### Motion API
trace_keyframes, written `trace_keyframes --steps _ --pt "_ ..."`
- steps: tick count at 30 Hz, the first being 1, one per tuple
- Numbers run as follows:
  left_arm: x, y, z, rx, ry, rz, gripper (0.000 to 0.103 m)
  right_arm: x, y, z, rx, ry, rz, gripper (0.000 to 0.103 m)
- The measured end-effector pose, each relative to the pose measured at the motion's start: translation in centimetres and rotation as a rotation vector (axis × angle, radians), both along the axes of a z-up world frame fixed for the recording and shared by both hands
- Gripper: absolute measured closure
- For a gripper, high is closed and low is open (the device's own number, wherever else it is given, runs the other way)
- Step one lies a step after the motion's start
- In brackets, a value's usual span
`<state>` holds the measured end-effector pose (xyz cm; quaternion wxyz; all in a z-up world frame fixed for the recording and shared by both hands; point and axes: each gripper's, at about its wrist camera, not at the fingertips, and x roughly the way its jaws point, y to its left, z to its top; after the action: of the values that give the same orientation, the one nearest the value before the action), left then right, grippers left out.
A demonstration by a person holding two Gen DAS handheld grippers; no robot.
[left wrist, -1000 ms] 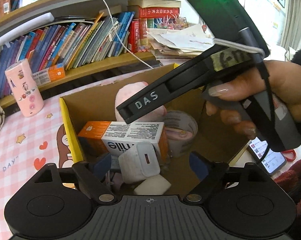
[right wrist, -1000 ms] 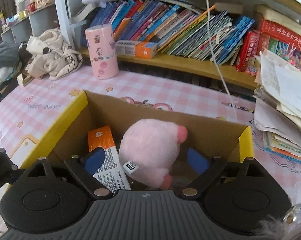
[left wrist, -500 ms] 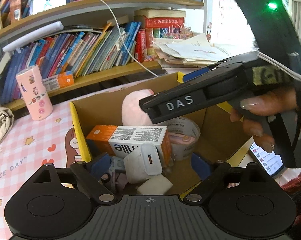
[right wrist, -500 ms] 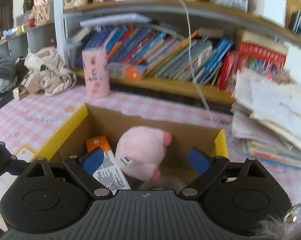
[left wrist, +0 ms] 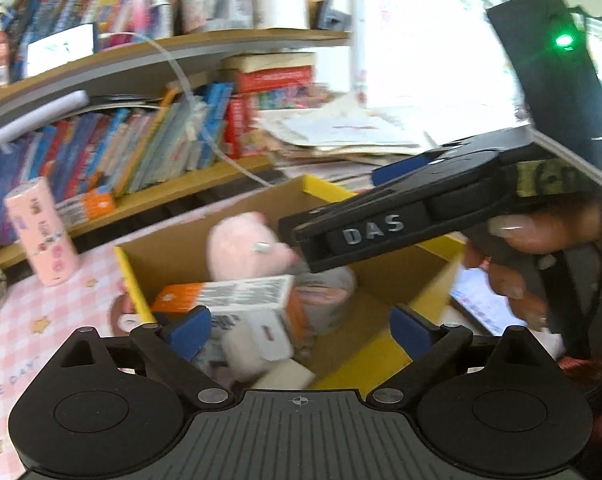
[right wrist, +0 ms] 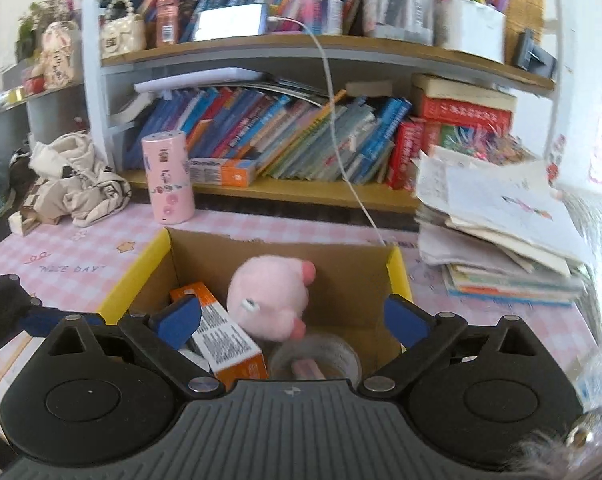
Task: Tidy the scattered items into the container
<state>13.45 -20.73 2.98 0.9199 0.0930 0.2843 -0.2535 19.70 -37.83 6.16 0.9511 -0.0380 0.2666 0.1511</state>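
The cardboard box [right wrist: 189,252] sits on the pink checked counter [right wrist: 81,248] in front of the bookshelf [right wrist: 261,188]. Inside it: a pink plush toy [right wrist: 271,296] against the far wall, an orange-and-white carton [right wrist: 221,332] lying to its left, a roll of tape [right wrist: 315,356] and a white charger [left wrist: 269,338] (partly blurred). The left tool [left wrist: 297,326] and right tool [right wrist: 293,318] hover over the box, jaws opening wide, nothing between them. A pink cylinder [right wrist: 168,176] stands upright beyond the box.
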Motion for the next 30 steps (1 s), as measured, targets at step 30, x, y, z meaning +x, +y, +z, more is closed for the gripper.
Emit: trace_keyframes --steps 30 --pt "-12.5 9.3 -0.7 0.001 0.006 -0.098 0.002 -15.5 8.5 -1.3 -0.033 0.035 -0.159 0.0"
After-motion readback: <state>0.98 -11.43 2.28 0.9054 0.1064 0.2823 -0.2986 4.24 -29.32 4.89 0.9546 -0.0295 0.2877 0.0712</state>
